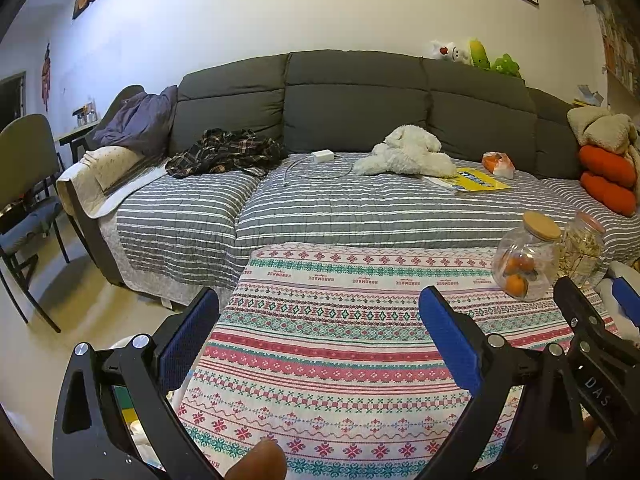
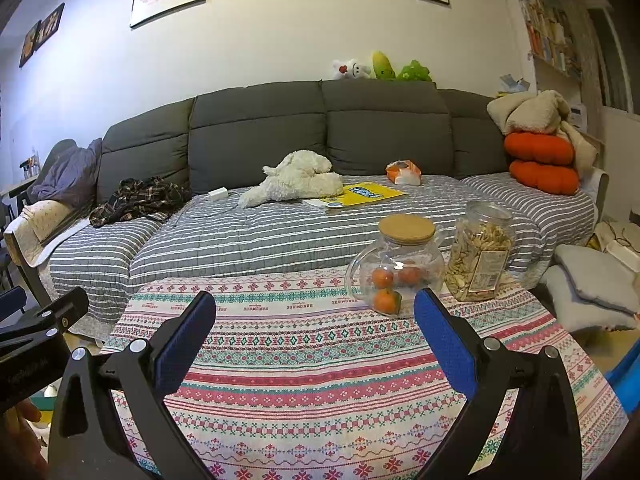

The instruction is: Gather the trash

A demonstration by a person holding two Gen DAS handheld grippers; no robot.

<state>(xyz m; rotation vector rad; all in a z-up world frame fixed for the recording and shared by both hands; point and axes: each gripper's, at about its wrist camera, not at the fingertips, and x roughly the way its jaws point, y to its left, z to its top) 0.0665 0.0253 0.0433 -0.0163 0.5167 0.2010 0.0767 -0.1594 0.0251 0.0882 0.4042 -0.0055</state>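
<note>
Woven tablecloth (image 2: 320, 360) reads "HANDMADE" (repeated) beneath both splayed, empty grippers.

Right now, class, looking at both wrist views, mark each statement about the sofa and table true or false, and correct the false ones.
1. Both the left gripper and the right gripper are open and hold nothing. True.
2. The round glass jar holds oranges. True.
3. The white plush dog lies on the table. False: it lies on the sofa.
4. The yellow book is on the sofa seat. True.
5. The round jar's cork lid is off. False: it sits on the jar.
</note>
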